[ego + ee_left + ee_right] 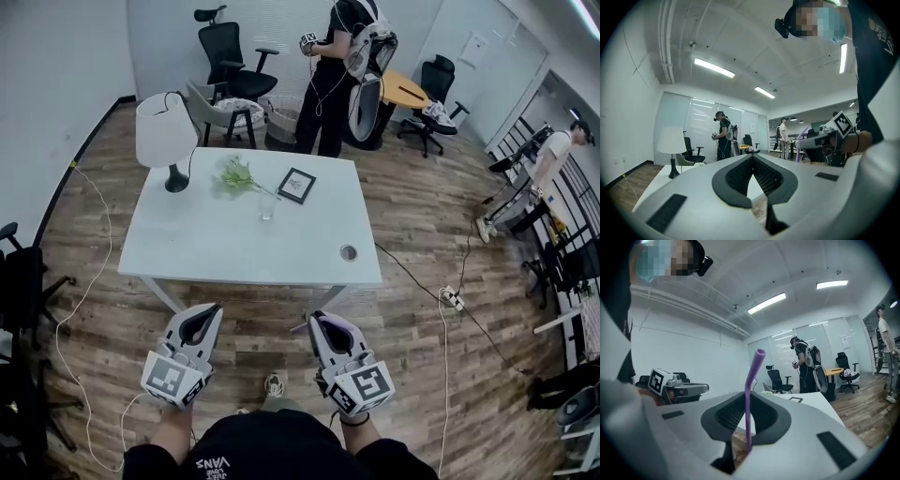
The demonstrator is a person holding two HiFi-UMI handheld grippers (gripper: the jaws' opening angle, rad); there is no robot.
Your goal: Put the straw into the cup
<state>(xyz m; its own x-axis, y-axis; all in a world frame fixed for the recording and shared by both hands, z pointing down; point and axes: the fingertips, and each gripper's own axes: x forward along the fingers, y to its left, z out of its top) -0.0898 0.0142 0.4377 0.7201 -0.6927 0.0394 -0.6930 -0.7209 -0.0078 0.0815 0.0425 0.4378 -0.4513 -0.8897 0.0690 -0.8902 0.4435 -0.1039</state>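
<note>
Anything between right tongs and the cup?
Head view: only bare tabletop and a strip of floor between cup and the right tongs gripping the straw.

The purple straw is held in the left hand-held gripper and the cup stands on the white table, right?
Wrong hand: the purple straw is held in the right hand-held gripper, as the right gripper view shows. The cup does stand on the white table.

Purple straw (748, 413), white table (234, 246), brown wood-grain floor (422, 319).

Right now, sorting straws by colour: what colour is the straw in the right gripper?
The straw is purple, clearest in the right gripper view.
</note>
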